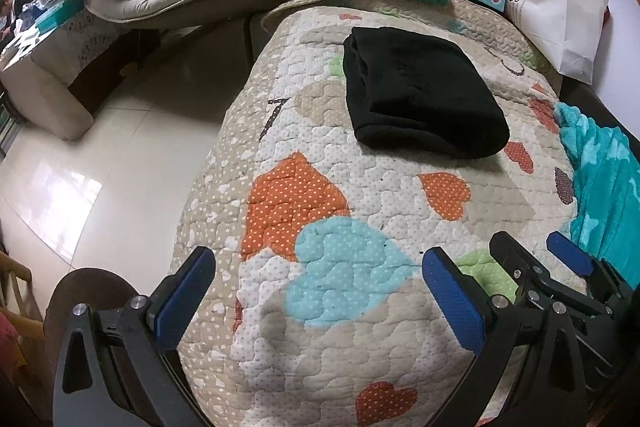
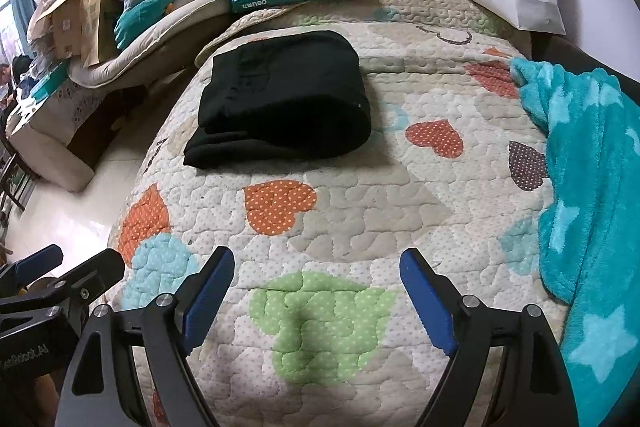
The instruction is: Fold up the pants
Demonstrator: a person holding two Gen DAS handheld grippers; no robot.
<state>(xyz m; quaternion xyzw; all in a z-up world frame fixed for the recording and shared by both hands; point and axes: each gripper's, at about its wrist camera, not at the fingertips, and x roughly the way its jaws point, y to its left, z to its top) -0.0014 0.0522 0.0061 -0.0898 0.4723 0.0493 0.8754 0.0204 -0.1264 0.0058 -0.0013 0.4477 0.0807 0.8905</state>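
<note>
— While we hold both tools back at the near end of the quilt (image 2: 360, 195), where do the pants (image 2: 280, 95) sit?

— Toward the far end, left of middle, well apart from us. They look folded already into a thick black block, layered edges showing on its left side.

— And our tools?

— We have the left gripper (image 1: 320, 291) spread wide and empty over the blue heart; the right gripper (image 2: 316, 291) likewise wide and empty above the green patch.

— How would we expect that bundle to handle?

— Soft, limp and fairly light, we judge; thick fabric that sags if lifted at one point. The layers could slide apart.

— So where do we take hold?

— If we must move it, we'd pinch through all layers at the two near corners, one tool each, and keep it low.
</note>
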